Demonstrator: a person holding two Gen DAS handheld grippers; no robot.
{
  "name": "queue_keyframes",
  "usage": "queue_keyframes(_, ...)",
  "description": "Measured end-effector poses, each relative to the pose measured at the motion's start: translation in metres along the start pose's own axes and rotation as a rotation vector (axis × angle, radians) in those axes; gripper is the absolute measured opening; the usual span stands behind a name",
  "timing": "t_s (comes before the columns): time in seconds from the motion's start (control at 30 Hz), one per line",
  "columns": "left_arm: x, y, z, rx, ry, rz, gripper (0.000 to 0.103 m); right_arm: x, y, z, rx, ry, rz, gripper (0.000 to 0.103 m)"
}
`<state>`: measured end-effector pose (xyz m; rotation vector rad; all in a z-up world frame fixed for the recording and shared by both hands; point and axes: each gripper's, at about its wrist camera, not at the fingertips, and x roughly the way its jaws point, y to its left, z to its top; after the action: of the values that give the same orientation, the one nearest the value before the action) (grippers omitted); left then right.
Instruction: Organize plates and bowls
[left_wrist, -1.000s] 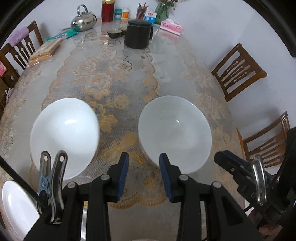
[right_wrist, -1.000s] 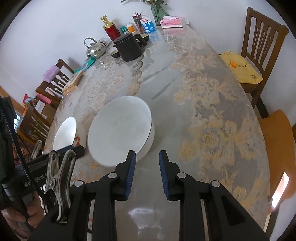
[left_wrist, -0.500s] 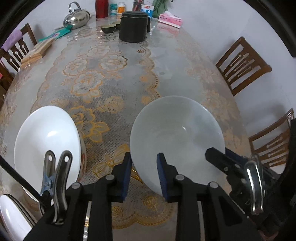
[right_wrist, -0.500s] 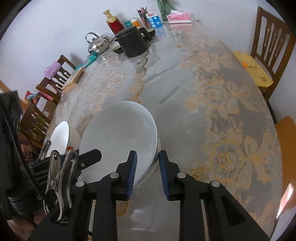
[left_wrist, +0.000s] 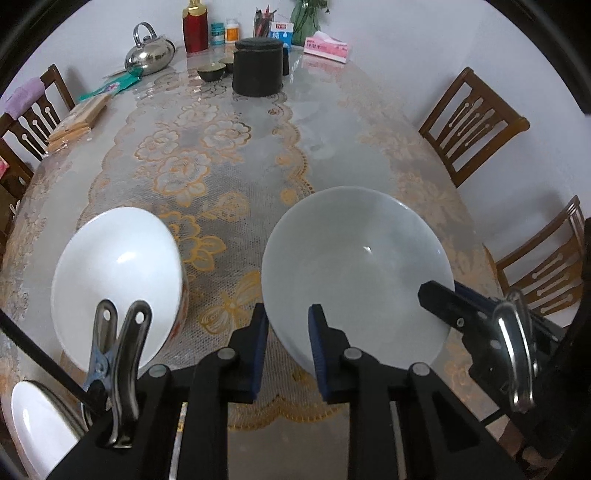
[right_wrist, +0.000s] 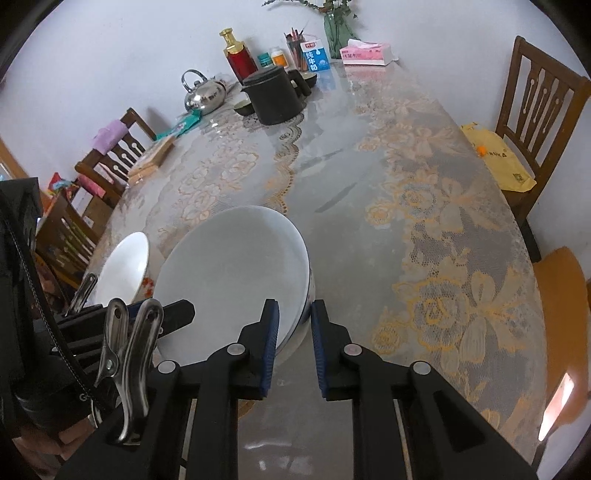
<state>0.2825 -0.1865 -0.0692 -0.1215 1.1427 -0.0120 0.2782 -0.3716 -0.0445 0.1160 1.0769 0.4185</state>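
A large white bowl (left_wrist: 354, 273) stands on the lace-covered table (left_wrist: 229, 170). My left gripper (left_wrist: 286, 339) is open and straddles the bowl's near rim. My right gripper (right_wrist: 293, 339) is open and straddles the same bowl (right_wrist: 232, 273) at its right rim; it also shows in the left wrist view (left_wrist: 454, 306). A second white bowl with a red pattern (left_wrist: 114, 284) stands to the left, also seen in the right wrist view (right_wrist: 122, 269). A white plate (left_wrist: 33, 428) lies at the lower left.
At the far end stand a black pot (left_wrist: 258, 66), a steel kettle (left_wrist: 149, 53), a red bottle (left_wrist: 195, 26), small dark cups (left_wrist: 210, 70), a milk carton and a tissue box (left_wrist: 327, 46). Wooden chairs (left_wrist: 469, 122) ring the table; one holds a yellow bag (right_wrist: 498, 162).
Both grippers have moved in on the large bowl; their fingers now straddle its rim on two sides. The bowls have not moved.
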Motion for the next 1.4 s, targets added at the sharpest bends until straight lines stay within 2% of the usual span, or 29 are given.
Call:
queue_keyframes(0.2,-0.034,-0.002,-0.008,0.006,-0.053,0.010,0.023,-0.026,0.012,-0.010,0.003,-0.034,0.014,0.019)
queue_keyframes(0.63,-0.104,0.002,-0.045,0.032,-0.104,-0.012,0.023,-0.088,0.043,-0.040,0.042,-0.089,0.030,0.019)
queue_keyframes(1.07,-0.141,0.021,-0.108,0.054,-0.075,-0.035,0.023,-0.123,0.082,-0.105,0.086,-0.083,0.013,0.019)
queue_keyframes(1.4,-0.133,0.037,-0.155,0.046,-0.003,-0.048,0.023,-0.121,0.096,-0.150,0.111,-0.033,-0.012,0.019)
